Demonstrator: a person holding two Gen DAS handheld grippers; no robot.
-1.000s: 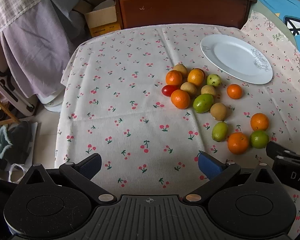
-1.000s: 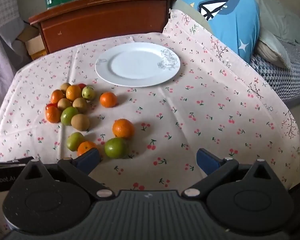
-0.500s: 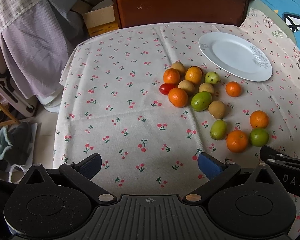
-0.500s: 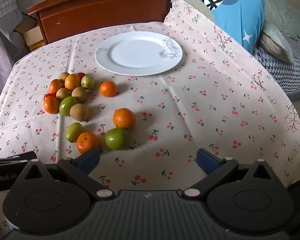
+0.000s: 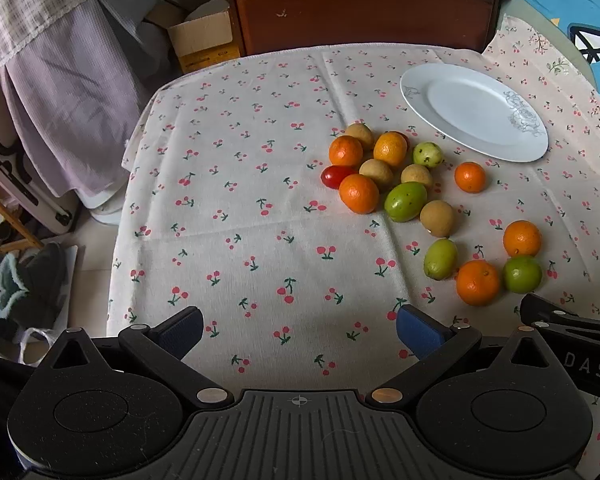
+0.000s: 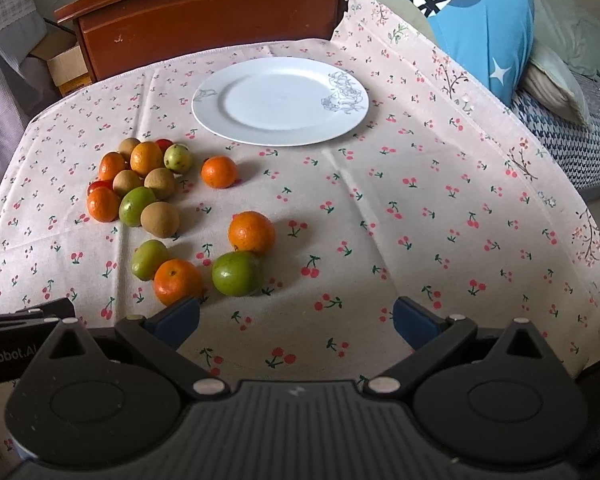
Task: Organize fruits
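Note:
Several loose fruits lie on a cherry-print tablecloth: oranges, green fruits, tan fruits and a red tomato. A cluster sits left of centre; nearer lie an orange, a green fruit and another orange. An empty white plate stands behind them, also in the left wrist view. My left gripper is open and empty above bare cloth. My right gripper is open and empty, just in front of the near fruits.
A brown wooden headboard stands behind the table. A cardboard box and hanging cloth are at the left. A blue pillow and bedding lie at the right. The table's edges drop off left and right.
Both grippers have moved slightly forward, so the fruits and plate have shifted a little in each view. Both stay open and empty. No fruit has moved.

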